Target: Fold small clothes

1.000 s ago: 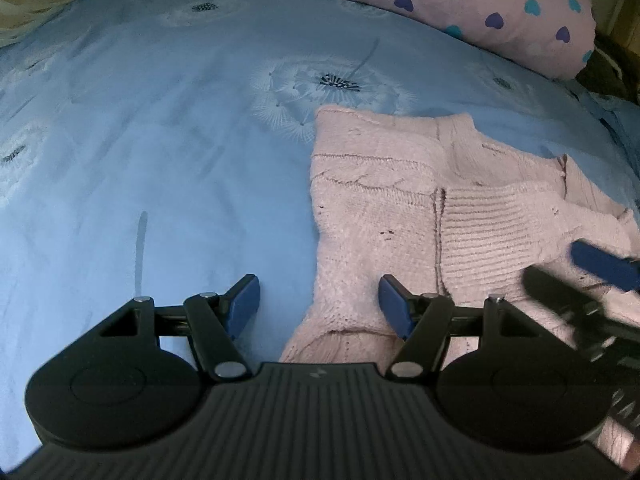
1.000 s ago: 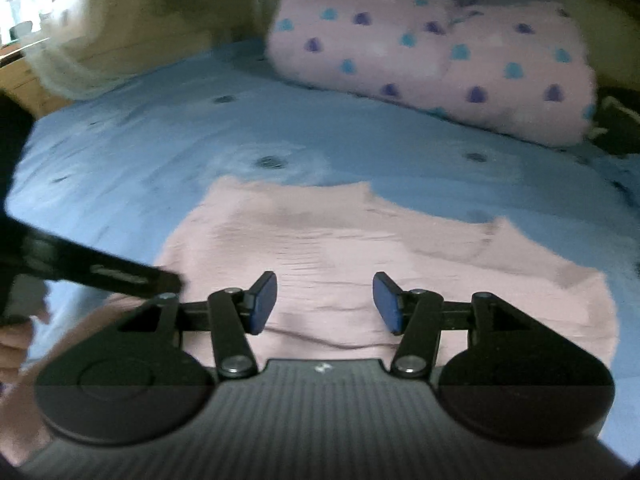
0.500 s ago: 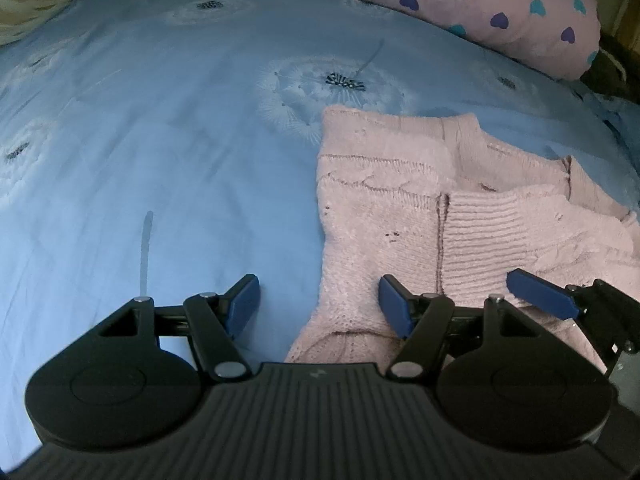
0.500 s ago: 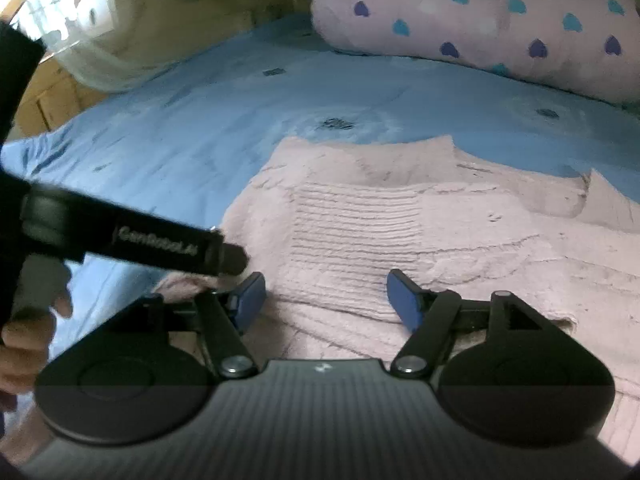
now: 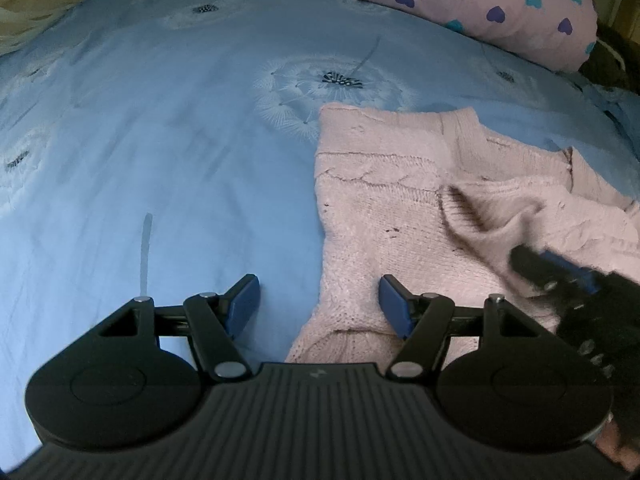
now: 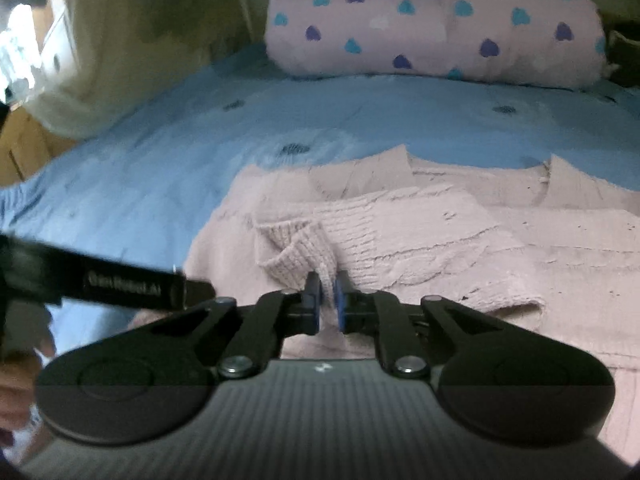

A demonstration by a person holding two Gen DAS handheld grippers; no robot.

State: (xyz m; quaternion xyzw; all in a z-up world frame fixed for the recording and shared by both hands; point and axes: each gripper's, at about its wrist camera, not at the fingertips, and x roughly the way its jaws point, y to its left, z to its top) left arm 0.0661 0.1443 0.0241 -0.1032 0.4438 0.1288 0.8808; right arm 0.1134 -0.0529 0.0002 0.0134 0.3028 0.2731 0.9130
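A pink knitted sweater (image 5: 380, 200) lies flat on the blue bed sheet (image 5: 160, 120), one sleeve folded across its body. My left gripper (image 5: 319, 302) hovers open over the sweater's lower left edge, with only that hem below its blue pads. My right gripper (image 6: 327, 304) has its jaws closing tight on the sleeve's ribbed cuff (image 6: 296, 252), which puckers up between the pads. In the left wrist view, the right gripper (image 5: 536, 264) comes in blurred from the right with the cuff (image 5: 480, 216) pulled up into a ridge.
A pink pillow with blue and purple hearts (image 5: 460, 0) lies along the far edge of the bed (image 6: 432, 20). The left tool's black side (image 6: 120, 284) and a hand (image 6: 16, 380) sit at the left of the right wrist view. A pale curtain (image 6: 120, 60) hangs beyond.
The right gripper went from open above the sleeve to shut on its cuff, sinking a little and rolling. The cuff now stands bunched up. The left gripper has stayed put and open.
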